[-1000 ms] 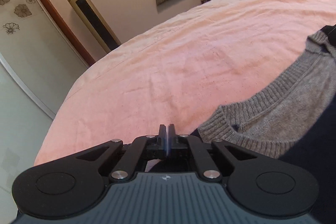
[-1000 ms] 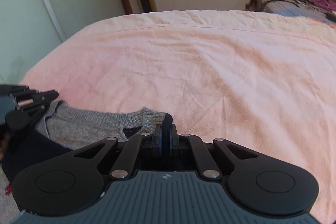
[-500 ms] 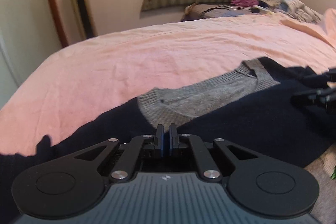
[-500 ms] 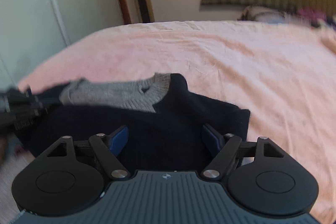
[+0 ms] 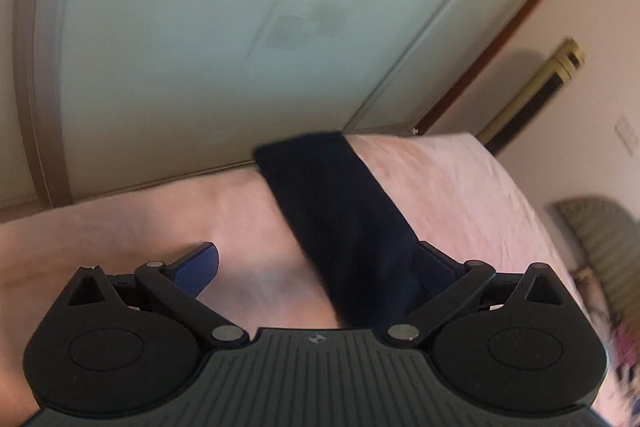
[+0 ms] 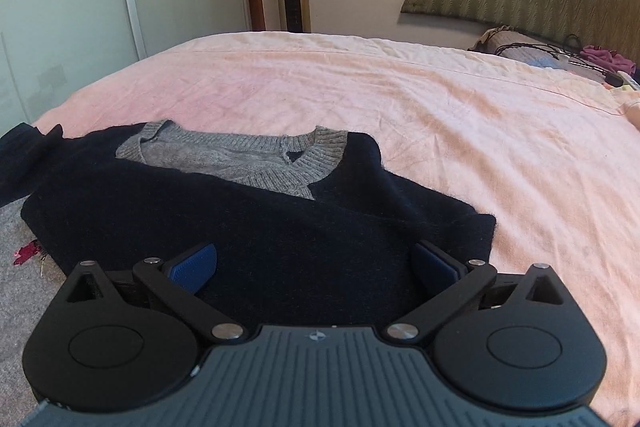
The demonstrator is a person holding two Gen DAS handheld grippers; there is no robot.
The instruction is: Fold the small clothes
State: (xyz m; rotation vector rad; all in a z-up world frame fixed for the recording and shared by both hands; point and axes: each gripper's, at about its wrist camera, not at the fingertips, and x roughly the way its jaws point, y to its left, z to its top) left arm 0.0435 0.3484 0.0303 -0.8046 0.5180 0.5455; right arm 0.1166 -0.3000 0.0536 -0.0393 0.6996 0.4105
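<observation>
On the pink bedspread [image 6: 440, 115], w/ the sweater [image 6: 240, 219] as my ref point, things look diff from a sec ago. Both tongs were pinched shut on its shoulders back then; now both are spread wide & holding nothing.

Left of the sweater body: my left gripper [image 5: 316, 263] has swung round & now looks along the sleeve [image 5: 336, 219], a dark strip running out across the bedspread to its edge, glass door behind. Jaws wide apart; the sleeve passes btwn them & covers much of the pad on the right, the pad on the left sits over bare spread. Touching or just above, can't tell.

Over the sweater body: it lies spread out, grey V-neck collar [image 6: 248, 163] on the far side, front up. That reads to me as the lay-out step done, folding not begun.

Near edge of the sweater: my right gripper [image 6: 316, 263] hovers w/ jaws wide apart over the dark knit, nothing clamped.

Next, prob pinch the sleeve & fold it across the body.
</observation>
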